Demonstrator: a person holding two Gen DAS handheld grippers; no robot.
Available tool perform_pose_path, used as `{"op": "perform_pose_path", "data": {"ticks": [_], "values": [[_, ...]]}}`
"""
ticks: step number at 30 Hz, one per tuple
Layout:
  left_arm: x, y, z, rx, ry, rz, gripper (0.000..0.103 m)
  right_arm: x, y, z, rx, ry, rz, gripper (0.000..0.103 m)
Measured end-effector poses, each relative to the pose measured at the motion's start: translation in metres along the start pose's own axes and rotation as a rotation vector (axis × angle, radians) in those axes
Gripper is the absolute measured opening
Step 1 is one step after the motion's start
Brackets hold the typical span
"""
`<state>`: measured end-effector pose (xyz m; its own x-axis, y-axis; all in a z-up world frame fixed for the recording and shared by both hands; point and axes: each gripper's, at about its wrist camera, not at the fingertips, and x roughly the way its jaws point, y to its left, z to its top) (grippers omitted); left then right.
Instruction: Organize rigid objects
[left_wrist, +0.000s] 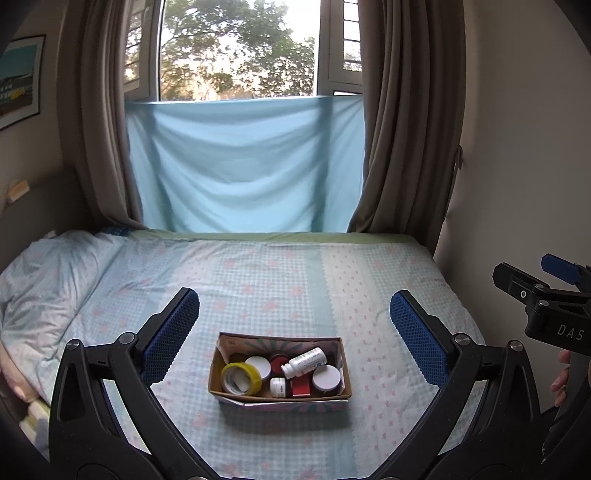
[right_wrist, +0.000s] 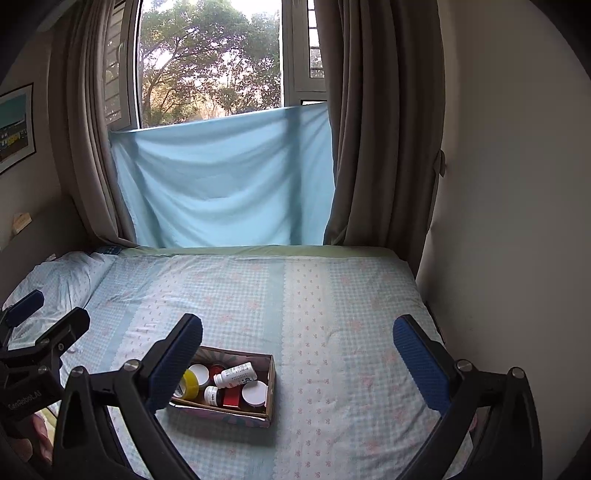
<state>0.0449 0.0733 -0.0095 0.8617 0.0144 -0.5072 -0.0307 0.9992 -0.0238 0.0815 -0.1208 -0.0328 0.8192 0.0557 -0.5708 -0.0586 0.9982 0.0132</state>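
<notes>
A cardboard box (left_wrist: 340, 354) sits on the bed, also in the right wrist view (right_wrist: 272, 384). In it lie a yellow tape roll (left_wrist: 241, 377), a white bottle (left_wrist: 304, 362) on its side, white-lidded jars (left_wrist: 326, 376), a small bottle (left_wrist: 279, 387) and a red item (left_wrist: 301, 387). My left gripper (left_wrist: 294, 306) is open and empty, above and behind the box. My right gripper (right_wrist: 297, 330) is open and empty, right of the box; its left finger (right_wrist: 173, 365) hides the box's left end. The right gripper's side shows in the left wrist view (left_wrist: 546, 291).
The bed's checked sheet (left_wrist: 295, 266) spreads around the box. A pillow (left_wrist: 48, 273) lies at the left. Brown curtains (left_wrist: 406, 122) and a blue cloth (left_wrist: 243, 166) hang at the window behind. A wall (right_wrist: 517, 221) stands at the bed's right edge.
</notes>
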Motion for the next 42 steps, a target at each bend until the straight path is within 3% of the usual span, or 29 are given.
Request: {"op": "perform_pose_path", "data": {"ticks": [22, 39, 42], "values": [[0.001, -0.001, 0.007, 0.021, -0.054, -0.006, 0.103, 0.002, -0.003, 0.003, 0.020, -0.004, -0.032, 0.103], [0.012, -0.001, 0.009, 0.019, -0.042, -0.036, 0.103, 0.007, -0.004, 0.008, 0.023, 0.001, -0.041, 0.103], [0.010, -0.002, 0.007, 0.022, -0.068, 0.001, 0.103, 0.008, -0.003, 0.010, 0.022, 0.004, -0.042, 0.103]]}}
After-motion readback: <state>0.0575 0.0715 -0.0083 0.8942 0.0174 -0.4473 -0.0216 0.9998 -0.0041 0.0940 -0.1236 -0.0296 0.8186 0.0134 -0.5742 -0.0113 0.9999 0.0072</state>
